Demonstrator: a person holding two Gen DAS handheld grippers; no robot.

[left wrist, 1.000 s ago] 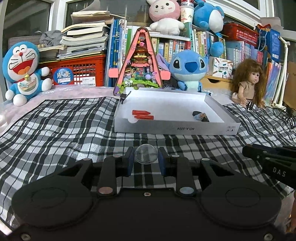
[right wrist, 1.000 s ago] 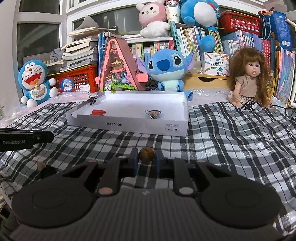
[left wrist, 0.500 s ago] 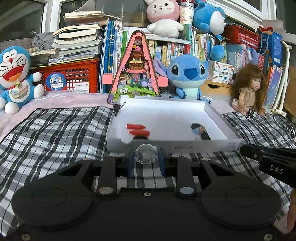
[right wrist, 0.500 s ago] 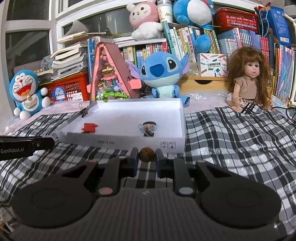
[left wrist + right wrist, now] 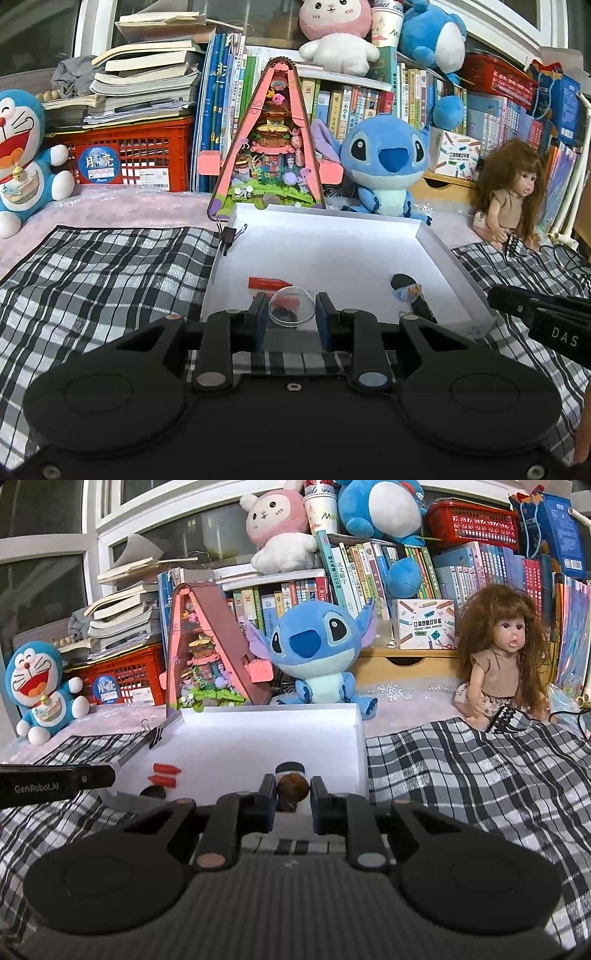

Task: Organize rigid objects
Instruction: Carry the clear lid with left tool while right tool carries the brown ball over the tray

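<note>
The left gripper [image 5: 291,314] is pinching a clear, dome-shaped plastic piece [image 5: 292,306] between its two blue-padded fingers [image 5: 259,319] – the dome is sitting right at the fingertips, touching both pads, and is hanging over the near edge of a shallow white cardboard box [image 5: 448,254]. The right gripper [image 5: 293,794] is clamping a small brown ball [image 5: 293,785] in the same way, the ball wedged between its fingertips above the near part of the same white box [image 5: 360,738]. Inside the box, red flat pieces [image 5: 267,283] are lying just beyond the dome, and a small black-and-blue object [image 5: 406,290] is resting toward the box's right side; in the right wrist view the red pieces [image 5: 164,773] are showing to the left of the ball, with a dark round object [image 5: 290,767] directly behind it. A black binder clip [image 5: 229,234] is gripping the box's far left corner. The box is sitting on a black-and-white checked cloth [image 5: 110,269] spread over a pale pink cover [image 5: 129,205]. Along the back – a blue-and-white cat plush [image 5: 40,690], a red plastic crate [image 5: 136,155] under stacked papers, a pink triangular miniature house [image 5: 267,147], a blue alien plush [image 5: 314,646], a long-haired doll [image 5: 506,653] and shelves of books [image 5: 461,568] are lining the wall
</note>
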